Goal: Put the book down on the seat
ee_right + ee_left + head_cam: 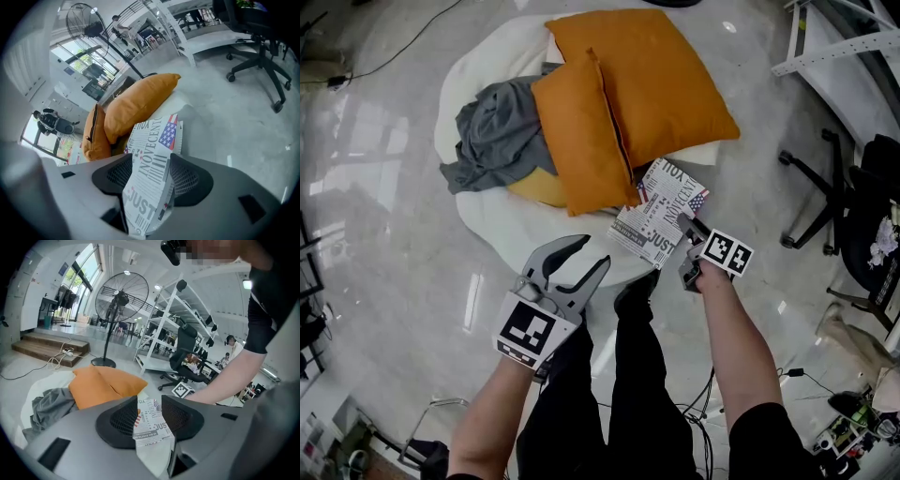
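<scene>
1. Right tongs (pixel 687 234) stood apart around a corner of the book (pixel 661 211), not clamped.
2. Book lay at the white seat (pixel 502 225) edge, just beside an orange cushion (pixel 581 131).
3. Left tongs (pixel 595 251) were apart and empty, near the seat.

Bright even light, glare on the glossy floor (pixel 358 131), gripper views fisheye-warped.

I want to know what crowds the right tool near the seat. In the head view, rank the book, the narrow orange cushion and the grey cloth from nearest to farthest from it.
From the right tool:
1. book: between its jaws, at the near edge of the seat.
2. narrow orange cushion: up and to the left, mid-seat.
3. grey cloth: farthest, on the seat's left side.
</scene>
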Tool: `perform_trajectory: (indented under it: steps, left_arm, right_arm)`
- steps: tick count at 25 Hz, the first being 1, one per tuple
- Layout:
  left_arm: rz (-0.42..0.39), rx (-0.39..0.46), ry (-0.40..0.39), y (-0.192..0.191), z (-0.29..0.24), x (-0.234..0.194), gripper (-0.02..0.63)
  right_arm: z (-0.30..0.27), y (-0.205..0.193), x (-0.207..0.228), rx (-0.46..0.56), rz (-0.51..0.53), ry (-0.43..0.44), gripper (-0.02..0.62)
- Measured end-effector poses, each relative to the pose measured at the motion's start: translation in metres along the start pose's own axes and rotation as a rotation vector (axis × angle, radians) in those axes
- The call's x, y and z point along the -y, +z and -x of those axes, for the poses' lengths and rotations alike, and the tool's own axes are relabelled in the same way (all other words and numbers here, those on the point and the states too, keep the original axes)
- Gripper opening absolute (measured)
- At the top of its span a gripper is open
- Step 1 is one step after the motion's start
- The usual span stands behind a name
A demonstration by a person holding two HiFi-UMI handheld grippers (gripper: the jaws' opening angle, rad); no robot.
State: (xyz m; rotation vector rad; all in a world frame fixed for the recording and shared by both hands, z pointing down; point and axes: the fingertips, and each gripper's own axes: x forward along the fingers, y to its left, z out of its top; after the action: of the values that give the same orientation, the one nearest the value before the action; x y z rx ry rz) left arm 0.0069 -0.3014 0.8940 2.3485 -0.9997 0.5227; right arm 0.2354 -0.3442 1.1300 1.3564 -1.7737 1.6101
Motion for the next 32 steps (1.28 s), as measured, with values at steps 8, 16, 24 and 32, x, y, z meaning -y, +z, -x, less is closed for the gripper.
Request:
perform_trajectory:
  steps: [8,16,24,32]
  left_arm:
    - [-0.017,0.040,0.043,0.035,0.026,0.015,0.152]
    - [-0.059,0.144,0.107,0.146,0.132,0.042,0.115]
    - [-0.047,0.244,0.052,0.217,0.259,0.086,0.064]
    - [-0.061,0.257,0.028,0.228,0.333,0.117,0.026]
  right_arm:
    - [0.038,-0.003,-0.029,-0.012,0.013,-0.058,0.253]
    - [0.186,0.015,-0.123,0.175,-0.070,0.041,0.208]
    - [0.307,-0.004,-0.244,0.318,0.011,0.217,0.095]
    - [0.378,-0.024,-0.310,0.421,0.113,0.278,0.046]
